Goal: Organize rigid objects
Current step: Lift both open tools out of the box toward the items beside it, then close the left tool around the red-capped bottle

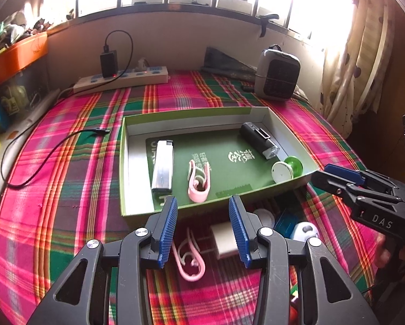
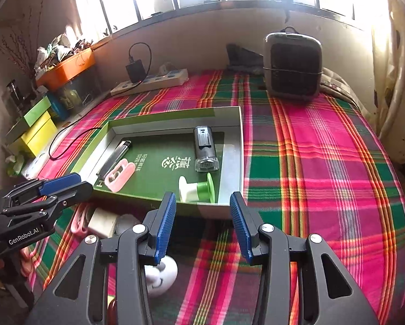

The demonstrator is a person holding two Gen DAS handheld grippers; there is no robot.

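Both fisheye cameras sit on the grippers, looking forward and steeply down along their own blue-padded fingers [image 1: 169, 227] toward the window wall. Left wrist view hangs close over the near edge of the shallow green cardboard box [image 1: 137, 211] on the pink-green plaid bedspread [image 1: 67, 162]. Right wrist view sits further right, at similar nearness. Both share the box [image 2: 229, 146], the white power strip [image 1: 121, 80] and the grey heater [image 2: 293, 65]; each sees the other gripper at its edge.

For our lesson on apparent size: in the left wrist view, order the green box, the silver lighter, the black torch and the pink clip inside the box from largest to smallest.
1. green box
2. silver lighter and black torch: alike, unranked
3. pink clip
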